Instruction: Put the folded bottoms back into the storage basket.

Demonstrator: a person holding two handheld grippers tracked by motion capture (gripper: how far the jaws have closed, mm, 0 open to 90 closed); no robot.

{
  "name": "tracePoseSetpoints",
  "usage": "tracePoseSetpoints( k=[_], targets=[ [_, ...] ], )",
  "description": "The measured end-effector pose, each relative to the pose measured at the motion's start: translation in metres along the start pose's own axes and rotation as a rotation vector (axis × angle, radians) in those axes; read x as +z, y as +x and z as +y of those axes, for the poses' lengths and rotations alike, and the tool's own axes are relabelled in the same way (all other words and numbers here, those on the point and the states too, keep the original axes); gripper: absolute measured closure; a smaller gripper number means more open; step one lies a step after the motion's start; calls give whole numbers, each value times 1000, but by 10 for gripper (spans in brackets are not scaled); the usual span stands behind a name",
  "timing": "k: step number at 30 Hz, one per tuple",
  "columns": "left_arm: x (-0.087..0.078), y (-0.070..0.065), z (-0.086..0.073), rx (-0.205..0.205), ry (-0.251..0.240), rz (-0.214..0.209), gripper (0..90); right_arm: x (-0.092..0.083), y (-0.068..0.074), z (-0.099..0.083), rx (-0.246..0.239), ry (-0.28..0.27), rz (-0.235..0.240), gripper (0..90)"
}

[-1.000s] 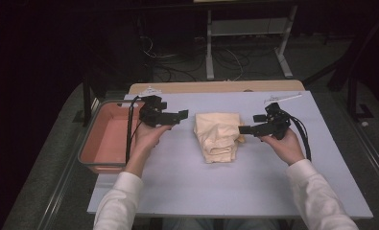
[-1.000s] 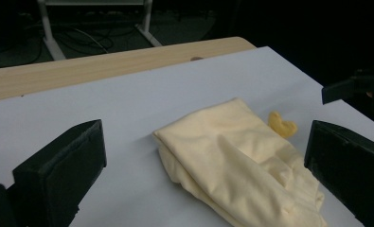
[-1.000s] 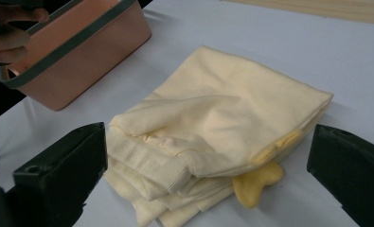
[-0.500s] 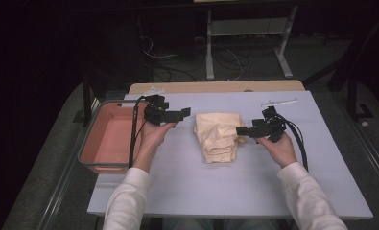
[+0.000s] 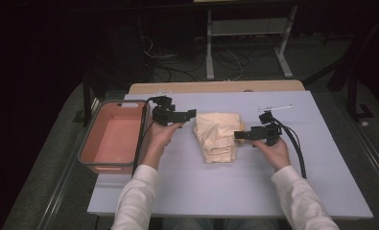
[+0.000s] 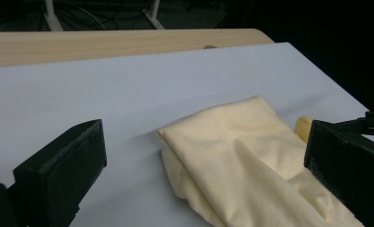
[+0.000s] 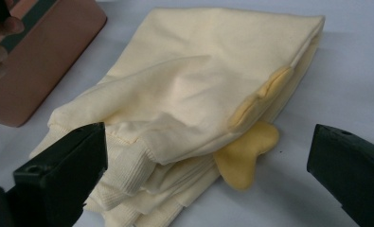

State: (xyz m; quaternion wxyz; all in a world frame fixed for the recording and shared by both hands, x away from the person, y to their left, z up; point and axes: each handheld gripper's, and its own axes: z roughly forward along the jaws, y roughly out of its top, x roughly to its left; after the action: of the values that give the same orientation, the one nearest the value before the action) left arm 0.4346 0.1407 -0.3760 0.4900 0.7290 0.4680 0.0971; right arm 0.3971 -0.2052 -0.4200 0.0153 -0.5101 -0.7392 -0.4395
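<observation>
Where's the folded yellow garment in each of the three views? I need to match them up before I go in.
High view: the folded yellow garment lies mid-table, between the two grippers.
Left gripper view: lower right, running off the bottom edge.
Right gripper view: centre, darker yellow tab at its lower right.
Shared landmark: the white table top under it.

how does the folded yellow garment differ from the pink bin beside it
The folded pale yellow garment is soft, creased cloth lying flat in layers; the pink bin is a rigid, open-topped container with raised walls. The garment lies at the middle of the white table, between the left tool and the right tool; the bin sits at the table's left edge. The bin looks larger. Neither is gripped; both tools are open.
</observation>
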Motion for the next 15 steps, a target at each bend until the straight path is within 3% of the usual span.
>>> tracePoseSetpoints(
  k=[5, 15],
  targets=[
    [10, 3, -4, -19, 32, -7, 0, 5, 4, -2, 34, 21, -28, 8],
    [29, 8, -12, -54, 56, -22, 0, 15, 6, -10, 69, 45, -34, 58]
  ],
)
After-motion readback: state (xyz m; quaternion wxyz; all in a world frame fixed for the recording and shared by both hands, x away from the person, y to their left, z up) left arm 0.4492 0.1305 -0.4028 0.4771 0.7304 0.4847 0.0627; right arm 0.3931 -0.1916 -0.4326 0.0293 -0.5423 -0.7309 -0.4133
